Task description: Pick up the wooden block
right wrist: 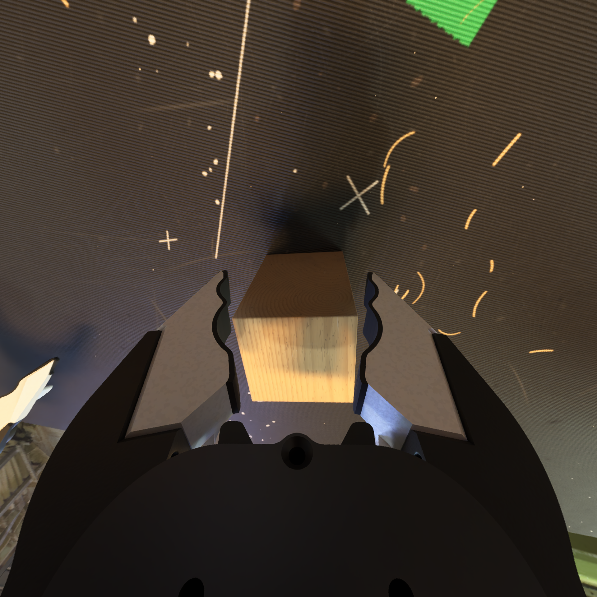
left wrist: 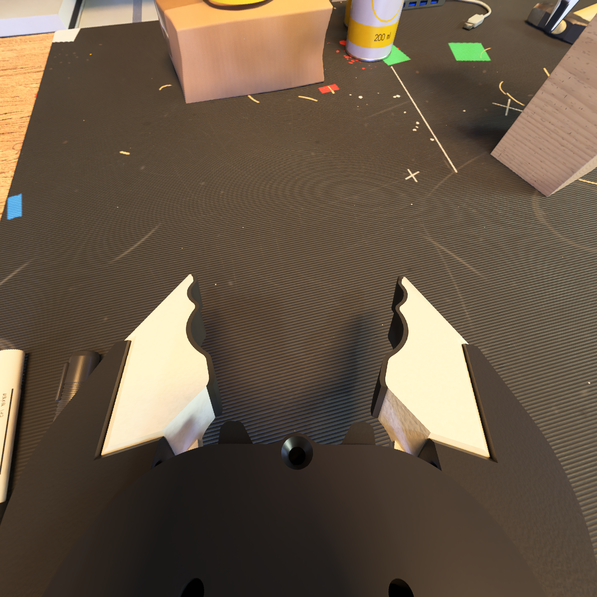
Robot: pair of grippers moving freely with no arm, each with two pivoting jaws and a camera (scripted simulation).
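The wooden block [right wrist: 297, 339] is a light, grainy rectangular piece sitting between my right gripper's fingers, which press on its two sides. My right gripper [right wrist: 297, 273] is shut on it and holds it above the dark mat [right wrist: 129, 161], where its shadow falls ahead. In the left wrist view the block [left wrist: 555, 122] shows at the far right, tilted and off the mat. My left gripper [left wrist: 297, 277] is open and empty, low over the mat [left wrist: 258, 210] and well left of the block. One of its pale fingers [right wrist: 26, 387] shows at the left edge of the right wrist view.
A cardboard box [left wrist: 248, 55] stands at the back centre, with a white and yellow can [left wrist: 371, 32] to its right. A cable plug [left wrist: 475, 19] lies behind. A dark pen [left wrist: 77, 371] and a white sheet [left wrist: 9, 420] lie at the left. The wooden tabletop [left wrist: 19, 97] shows beyond the mat's left edge.
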